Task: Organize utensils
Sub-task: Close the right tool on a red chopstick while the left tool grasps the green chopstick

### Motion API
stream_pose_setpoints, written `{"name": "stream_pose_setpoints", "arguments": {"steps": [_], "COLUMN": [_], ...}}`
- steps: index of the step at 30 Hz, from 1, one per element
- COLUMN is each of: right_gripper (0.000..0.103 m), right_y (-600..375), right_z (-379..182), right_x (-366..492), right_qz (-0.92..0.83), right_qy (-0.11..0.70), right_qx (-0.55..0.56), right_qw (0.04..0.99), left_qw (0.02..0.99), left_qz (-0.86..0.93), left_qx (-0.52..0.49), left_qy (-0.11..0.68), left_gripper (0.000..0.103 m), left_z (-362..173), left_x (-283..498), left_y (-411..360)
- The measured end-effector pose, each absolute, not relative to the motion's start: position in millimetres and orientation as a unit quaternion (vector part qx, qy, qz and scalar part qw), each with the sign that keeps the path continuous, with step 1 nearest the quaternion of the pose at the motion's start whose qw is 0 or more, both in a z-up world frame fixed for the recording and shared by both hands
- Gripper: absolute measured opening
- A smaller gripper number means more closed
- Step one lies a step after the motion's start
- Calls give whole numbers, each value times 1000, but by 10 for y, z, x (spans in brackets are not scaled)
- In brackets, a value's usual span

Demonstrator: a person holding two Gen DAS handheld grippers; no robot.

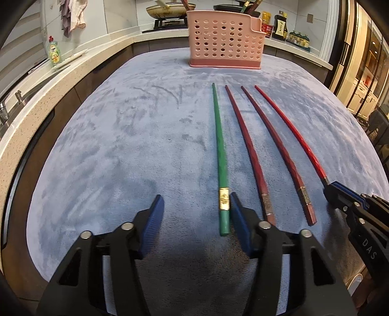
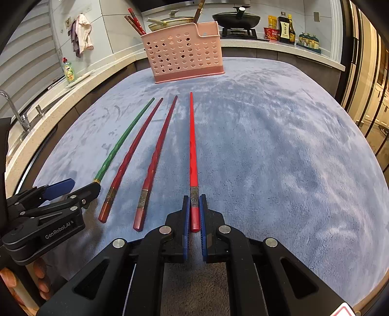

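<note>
Four chopsticks lie side by side on the blue cloth [image 1: 121, 145]: a green one [image 1: 220, 145], two dark red ones [image 1: 245, 145] [image 1: 274, 141] and a bright red one [image 1: 291, 128]. My left gripper [image 1: 195, 201] straddles the green chopstick's thick end. The stick lies against the right finger [image 1: 237, 206] and the left pad stands well clear of it, so the gripper is open. My right gripper [image 2: 194, 198] is shut on the thick end of the bright red chopstick [image 2: 192, 145], which still lies flat. A pink perforated holder [image 2: 184, 51] stands at the far edge with a few chopsticks in it.
A stone counter [image 1: 36, 97] runs along the left with a tap [image 2: 14, 109] and a green soap bottle [image 1: 54, 52]. Behind the holder are a stove with pans [image 2: 237, 18] and sauce bottles [image 2: 285, 28]. A person's fingers [image 2: 40, 279] hold the left gripper's handle.
</note>
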State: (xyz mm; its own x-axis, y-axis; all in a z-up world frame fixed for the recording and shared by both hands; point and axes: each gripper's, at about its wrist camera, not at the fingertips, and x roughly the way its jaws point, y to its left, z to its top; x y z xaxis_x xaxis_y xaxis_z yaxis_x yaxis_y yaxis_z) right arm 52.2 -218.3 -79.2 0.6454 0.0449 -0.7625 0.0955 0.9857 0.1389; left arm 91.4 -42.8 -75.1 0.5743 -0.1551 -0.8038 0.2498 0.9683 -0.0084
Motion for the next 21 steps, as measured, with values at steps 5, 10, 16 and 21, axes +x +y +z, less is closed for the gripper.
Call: {"name": "stream_pose_setpoints", "arguments": {"steps": [5, 10, 16, 21], "right_gripper": [7, 7, 7, 7], "right_y": [-2185, -2180, -2179, -2237], "right_z": [-789, -783, -666, -439], "right_x": [521, 501, 401, 323], "right_qz": [-14, -12, -5, -2], "right_qy": [421, 421, 412, 389], "right_qx": [84, 86, 91, 98], "right_qw": [903, 903, 907, 916], "left_qw": [881, 879, 882, 893], "left_qz": [-134, -143, -150, -158], "left_qx": [45, 38, 24, 8], "left_qy": [451, 453, 446, 421], "left_gripper": [16, 9, 9, 9], "left_z": [-728, -703, -560, -279], "left_x": [898, 890, 843, 780], "left_y": [-447, -445, -422, -362]}}
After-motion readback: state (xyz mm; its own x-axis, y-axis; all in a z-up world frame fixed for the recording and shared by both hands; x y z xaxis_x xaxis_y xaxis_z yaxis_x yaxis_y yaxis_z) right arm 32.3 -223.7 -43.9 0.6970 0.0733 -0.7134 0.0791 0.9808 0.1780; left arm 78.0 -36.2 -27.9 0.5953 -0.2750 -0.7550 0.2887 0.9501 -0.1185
